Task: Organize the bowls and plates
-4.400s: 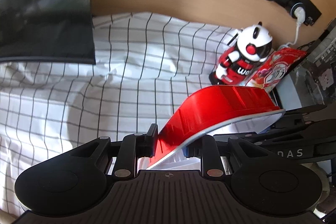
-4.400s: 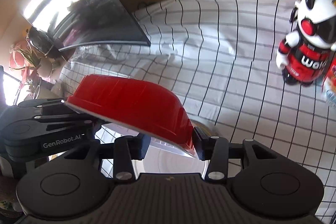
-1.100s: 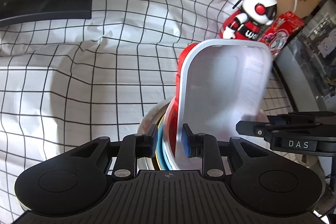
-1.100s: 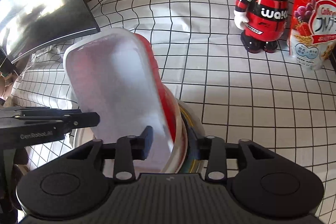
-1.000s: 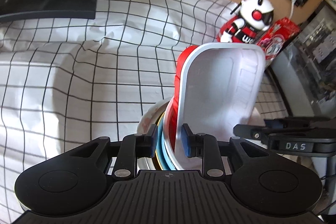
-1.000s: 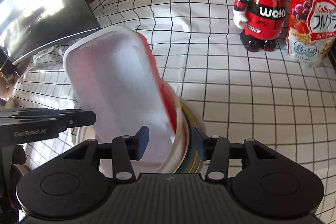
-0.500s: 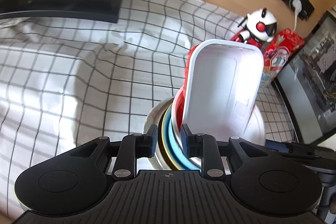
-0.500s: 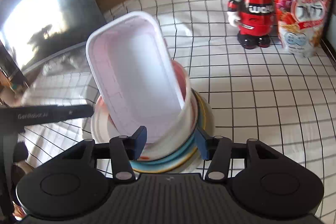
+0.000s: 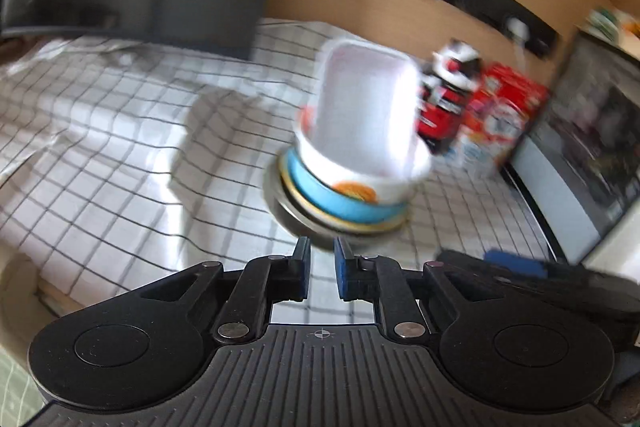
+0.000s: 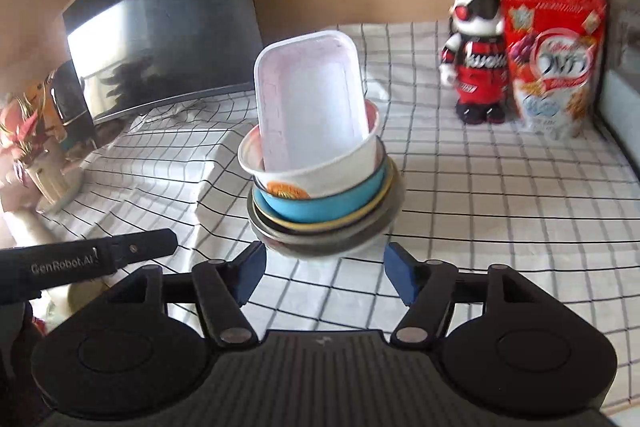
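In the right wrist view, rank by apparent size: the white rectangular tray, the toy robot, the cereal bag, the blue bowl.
1. white rectangular tray, standing on end in the stack.
2. cereal bag.
3. blue bowl, mostly hidden in the stack, and toy robot: look alike, so unranked; the robot stands farther away.

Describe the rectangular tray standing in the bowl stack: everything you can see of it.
The rectangular tray has a white inside, rounded corners and a raised rim; it looks like thin plastic. It stands nearly upright on one short end inside the white bowl, leaning back, its open side facing the cameras. Neither hand-held gripper touches it.
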{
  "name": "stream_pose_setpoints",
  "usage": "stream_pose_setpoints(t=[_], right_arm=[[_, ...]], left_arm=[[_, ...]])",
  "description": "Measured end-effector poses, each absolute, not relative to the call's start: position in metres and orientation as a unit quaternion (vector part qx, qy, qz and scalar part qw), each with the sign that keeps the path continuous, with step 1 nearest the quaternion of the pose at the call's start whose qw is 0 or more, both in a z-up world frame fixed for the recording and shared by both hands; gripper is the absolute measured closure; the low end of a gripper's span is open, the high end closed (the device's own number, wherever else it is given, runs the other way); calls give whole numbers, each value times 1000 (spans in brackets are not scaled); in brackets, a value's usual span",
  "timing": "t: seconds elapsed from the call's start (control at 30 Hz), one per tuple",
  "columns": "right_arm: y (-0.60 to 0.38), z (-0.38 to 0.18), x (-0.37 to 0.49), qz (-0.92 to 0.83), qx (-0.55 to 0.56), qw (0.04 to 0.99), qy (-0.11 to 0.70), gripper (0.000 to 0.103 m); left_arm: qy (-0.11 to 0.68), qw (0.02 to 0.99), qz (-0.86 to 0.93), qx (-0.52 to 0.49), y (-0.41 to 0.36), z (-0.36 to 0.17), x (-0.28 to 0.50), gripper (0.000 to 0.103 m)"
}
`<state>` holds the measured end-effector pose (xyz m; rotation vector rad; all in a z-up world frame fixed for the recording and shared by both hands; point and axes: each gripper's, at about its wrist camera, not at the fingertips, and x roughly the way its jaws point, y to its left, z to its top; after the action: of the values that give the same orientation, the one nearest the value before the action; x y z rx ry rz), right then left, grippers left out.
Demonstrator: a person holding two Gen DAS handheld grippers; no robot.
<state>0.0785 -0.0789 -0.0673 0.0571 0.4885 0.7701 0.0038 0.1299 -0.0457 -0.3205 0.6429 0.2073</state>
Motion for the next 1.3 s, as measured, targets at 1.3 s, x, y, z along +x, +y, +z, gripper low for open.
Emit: stream_pose_setpoints(t=[1.3], right_arm=[[-113, -88, 21, 338, 42, 913, 226, 29]], left_arm=[[319, 938, 119, -67, 71, -46, -51, 90]])
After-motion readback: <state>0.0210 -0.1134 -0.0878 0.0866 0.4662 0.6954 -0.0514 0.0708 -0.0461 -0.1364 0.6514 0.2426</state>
